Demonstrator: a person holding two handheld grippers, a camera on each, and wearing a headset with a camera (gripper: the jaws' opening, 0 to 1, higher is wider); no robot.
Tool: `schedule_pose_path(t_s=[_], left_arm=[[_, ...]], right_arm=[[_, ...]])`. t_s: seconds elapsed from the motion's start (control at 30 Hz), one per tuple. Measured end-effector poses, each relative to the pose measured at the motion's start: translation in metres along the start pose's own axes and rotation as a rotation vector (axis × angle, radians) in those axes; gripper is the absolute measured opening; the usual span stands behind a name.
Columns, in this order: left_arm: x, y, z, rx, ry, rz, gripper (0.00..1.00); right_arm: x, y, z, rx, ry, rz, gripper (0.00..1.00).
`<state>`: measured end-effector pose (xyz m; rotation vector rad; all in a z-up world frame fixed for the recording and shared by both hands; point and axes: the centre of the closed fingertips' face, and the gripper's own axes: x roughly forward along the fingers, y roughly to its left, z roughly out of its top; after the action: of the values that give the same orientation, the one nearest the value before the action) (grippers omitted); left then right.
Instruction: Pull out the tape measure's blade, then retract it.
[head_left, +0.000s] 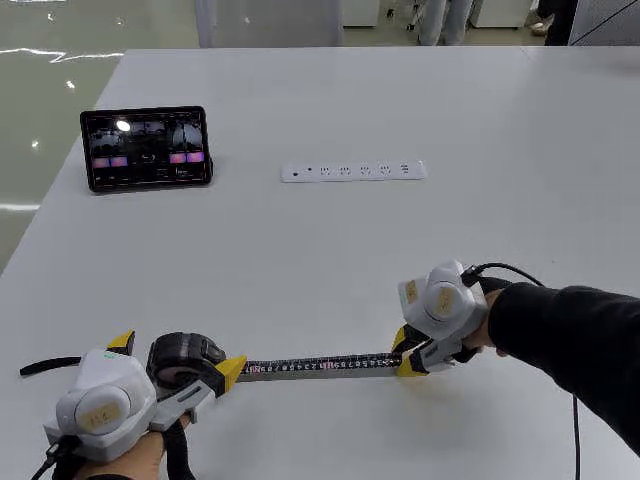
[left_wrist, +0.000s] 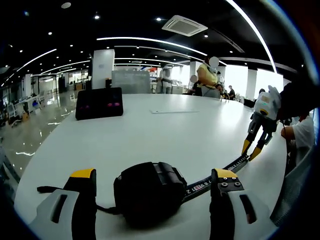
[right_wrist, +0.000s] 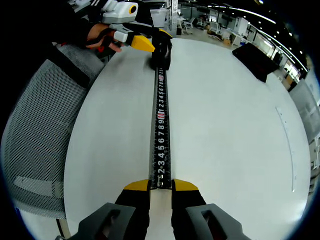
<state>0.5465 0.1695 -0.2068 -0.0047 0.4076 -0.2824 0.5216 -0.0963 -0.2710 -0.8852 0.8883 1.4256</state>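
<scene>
The black tape measure case (head_left: 185, 360) lies on the white table (head_left: 330, 250) at the near left. It sits between the wide-apart yellow-tipped jaws of my left gripper (head_left: 177, 355), with gaps on both sides in the left gripper view, where the case (left_wrist: 150, 192) fills the space between the jaws. Its dark numbered blade (head_left: 320, 365) runs flat to the right, out to my right gripper (head_left: 405, 352). In the right gripper view the right gripper (right_wrist: 161, 185) is shut on the end of the blade (right_wrist: 161, 125), which stretches away to the case (right_wrist: 162, 52).
A dark tablet (head_left: 147, 148) stands at the far left and a white power strip (head_left: 353, 171) lies at mid-table. A black strap (head_left: 45, 366) trails left of the case. A mesh chair (right_wrist: 40, 130) stands by the table's edge. People stand in the background (left_wrist: 207, 80).
</scene>
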Motion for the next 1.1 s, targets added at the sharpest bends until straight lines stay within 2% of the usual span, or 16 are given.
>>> schedule_pose_path(t_s=[0.33,0.4,0.5,0.7,0.93,1.1], left_arm=[[0.001,0.000,-0.003,-0.013,0.013,0.012,0.90],[0.001,0.000,-0.004,-0.020,0.016,0.012,0.89],[0.002,-0.001,-0.007,-0.020,0.030,0.018,0.86],[0.006,0.004,-0.010,-0.066,0.054,0.050,0.79],[0.009,0.002,-0.014,-0.037,0.082,0.054,0.73],[0.007,0.006,-0.021,-0.037,0.115,0.079,0.67]], right_arm=[[-0.001,-0.001,0.001,0.030,0.027,-0.013,0.11],[0.000,0.000,0.001,0.005,0.043,-0.025,0.11],[0.000,-0.001,0.000,0.013,0.043,-0.029,0.11],[0.000,-0.002,-0.001,0.063,0.040,-0.035,0.11],[0.001,-0.002,0.001,0.083,0.078,-0.039,0.11],[0.000,-0.002,-0.001,0.075,0.055,-0.044,0.12]])
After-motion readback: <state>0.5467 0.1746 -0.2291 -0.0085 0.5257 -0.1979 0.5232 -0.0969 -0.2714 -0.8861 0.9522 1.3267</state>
